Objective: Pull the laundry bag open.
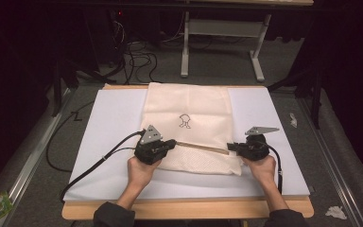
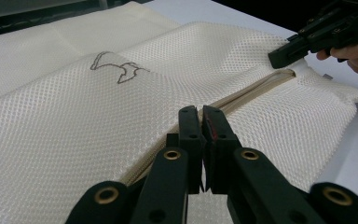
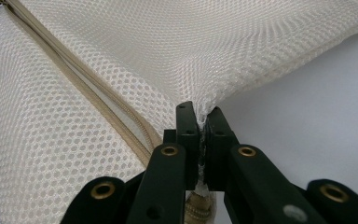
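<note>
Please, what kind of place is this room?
Probably a lab or recording workshop, not a home: a wooden table with a white sheet, loose cables on the grey floor, and a metal desk frame behind.

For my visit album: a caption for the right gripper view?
Right gripper, jaws shut, pinching the cream mesh zipped laundry bag beside its zip.

My left gripper hides the zip end beneath its closed jaws, whatever they pinch there is not discernible, and the drawn mark on the mesh bag is too small to identify.
</note>
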Tool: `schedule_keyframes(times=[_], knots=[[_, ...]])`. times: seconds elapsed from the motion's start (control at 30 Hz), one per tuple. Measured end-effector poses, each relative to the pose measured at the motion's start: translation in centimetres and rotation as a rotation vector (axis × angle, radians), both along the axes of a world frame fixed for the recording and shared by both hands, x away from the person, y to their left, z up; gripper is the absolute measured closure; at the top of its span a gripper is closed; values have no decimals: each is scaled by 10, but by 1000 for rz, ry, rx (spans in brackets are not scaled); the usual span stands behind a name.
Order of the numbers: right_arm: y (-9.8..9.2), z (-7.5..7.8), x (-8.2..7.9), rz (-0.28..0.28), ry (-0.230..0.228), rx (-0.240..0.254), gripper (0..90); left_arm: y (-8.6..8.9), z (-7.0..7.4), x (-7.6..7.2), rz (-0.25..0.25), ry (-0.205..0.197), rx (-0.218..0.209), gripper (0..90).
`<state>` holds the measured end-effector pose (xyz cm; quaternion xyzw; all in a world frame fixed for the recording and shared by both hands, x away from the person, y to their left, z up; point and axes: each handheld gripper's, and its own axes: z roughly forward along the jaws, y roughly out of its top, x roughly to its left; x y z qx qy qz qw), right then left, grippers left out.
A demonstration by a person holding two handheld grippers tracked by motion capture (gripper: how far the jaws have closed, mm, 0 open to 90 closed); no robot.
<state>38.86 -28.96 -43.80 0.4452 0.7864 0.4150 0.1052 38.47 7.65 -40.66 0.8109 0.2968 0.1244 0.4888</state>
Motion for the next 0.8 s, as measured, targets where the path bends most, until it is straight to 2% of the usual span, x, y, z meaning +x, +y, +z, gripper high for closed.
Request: schedule_keyframes(times=[0.2,0.6,0.8], knots=[[2,-1,0,-5,-5,-20,882,5,1,0,17,-3,-5,874],[0,-1,0,-14,-4,-16,882,16,2,1,38,-4,-14,874],[-3,-1,1,-24,0,-21,882,28,2,2,59,6,-17,874]])
